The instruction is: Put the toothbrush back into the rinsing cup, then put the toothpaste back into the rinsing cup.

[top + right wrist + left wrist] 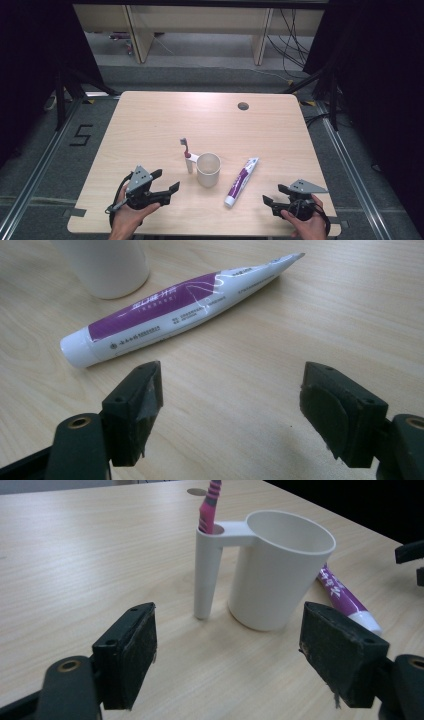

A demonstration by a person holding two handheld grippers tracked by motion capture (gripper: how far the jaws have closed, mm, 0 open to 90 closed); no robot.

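High view: 1 white cup (208, 170) stands near the middle of the table (150, 120). A toothbrush (186, 148) stands upright in the tube on the cup's left side. A toothpaste tube (241, 182) lies flat just right of the cup.
Left gripper view: the left gripper (227, 652) has its jaws wide apart with nothing between them. The cup (277, 575) is just beyond it, and the pink toothbrush (209, 507) pokes out of the side tube.
Right gripper view: the right gripper (230, 407) is wide open too, and holds nothing. The toothpaste tube (170, 307) lies near, a bit to the left, its cap end closest.
How the cup will handle: I think it is light, hard and smooth, so it may slip or tip.
Where to hold: pinch the cup wall at the rim, away from the brush.
Toothpaste: soft and squashy, so grip the middle gently.
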